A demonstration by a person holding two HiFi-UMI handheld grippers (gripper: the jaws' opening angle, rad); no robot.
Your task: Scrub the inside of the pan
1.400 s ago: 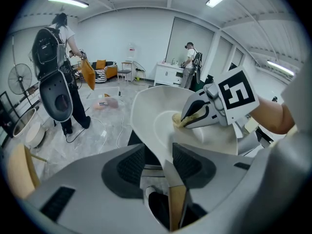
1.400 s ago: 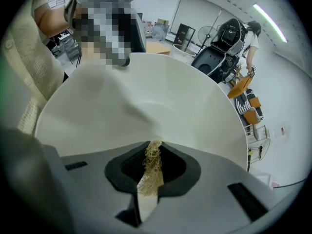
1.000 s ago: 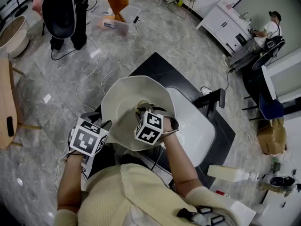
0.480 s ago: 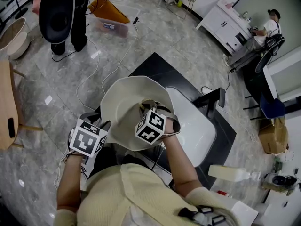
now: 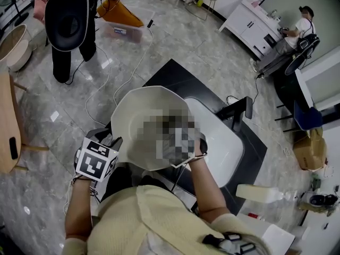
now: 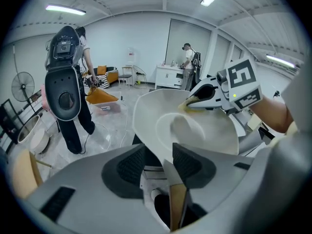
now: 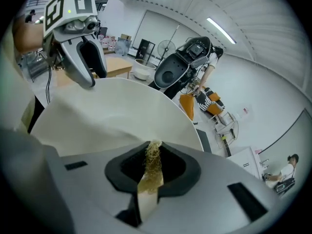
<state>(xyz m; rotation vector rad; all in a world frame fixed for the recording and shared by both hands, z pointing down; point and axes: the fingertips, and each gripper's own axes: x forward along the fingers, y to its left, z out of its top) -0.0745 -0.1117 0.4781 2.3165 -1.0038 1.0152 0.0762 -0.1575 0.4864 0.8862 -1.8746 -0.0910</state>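
On the grey marble floor [image 5: 58, 116] stands a black worktop [image 5: 170, 76] with a white sink [image 5: 226, 150] let into it. Cables trail across the floor beside it.

Background: one person with a large black pack [image 5: 66, 15] stands near the top left of the head view. A second person [image 5: 302, 30] stands at a white cabinet [image 5: 255, 28], well apart from the worktop.

Pan [image 5: 127, 118]: cream-coloured, wide and shallow. It is held off the worktop and tilted, and in the head view it partly overlaps the sink's left end. Its inside faces the wearer.

Left claw [image 6: 158, 156]: clenched on the pan. A narrow cream tongue of the pan runs down between the two dark ribbed pads, tan along its edge. This claw sits at the pan's near left side, its marker cube toward the camera.

Right claw [image 7: 153, 152]: grasping a thin scouring pad [image 7: 152, 165], with the jaws drawn in on it from both sides. It reaches over the inside of the pan from the right. A mosaic patch covers it in the head view.

Scouring pad: yellow and fibrous on one face, pale on the backing, frayed at the free tip. In the left gripper view the yellow tip meets the pan's inner wall close to the far rim.
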